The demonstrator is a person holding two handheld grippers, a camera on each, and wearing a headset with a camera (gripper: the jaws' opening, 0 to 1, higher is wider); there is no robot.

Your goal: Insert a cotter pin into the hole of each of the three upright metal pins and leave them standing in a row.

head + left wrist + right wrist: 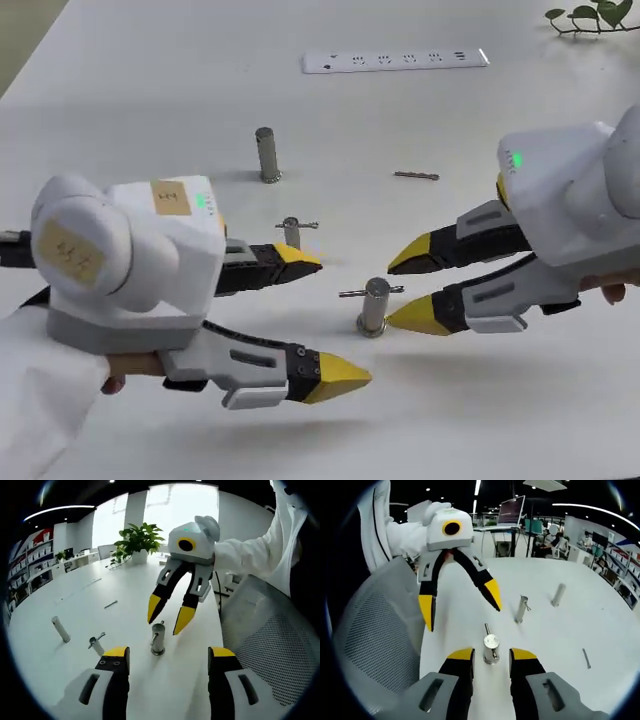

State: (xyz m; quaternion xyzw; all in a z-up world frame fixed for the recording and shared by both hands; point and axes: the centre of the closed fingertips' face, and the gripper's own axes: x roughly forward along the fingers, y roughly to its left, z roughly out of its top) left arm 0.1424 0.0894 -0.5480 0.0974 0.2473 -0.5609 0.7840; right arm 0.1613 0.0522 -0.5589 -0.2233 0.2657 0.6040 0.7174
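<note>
Three metal pins stand upright on the white table. The near pin (373, 306) (158, 640) (491, 648) has a cotter pin (370, 292) through its top. The middle pin (291, 232) (94, 642) (521, 609) also carries one. The far pin (267, 155) (61, 629) (558, 595) shows none. A loose cotter pin (416, 176) (111, 604) (586, 658) lies flat further right. My right gripper (393, 293) (492, 654) is open, its tips just right of the near pin. My left gripper (325, 315) (169, 652) is open wide, left of that pin, holding nothing.
A white power strip (395, 60) lies at the far side of the table, and plant leaves (595, 15) show at the far right corner. A grey mesh chair (375, 630) (270, 630) stands by the near table edge.
</note>
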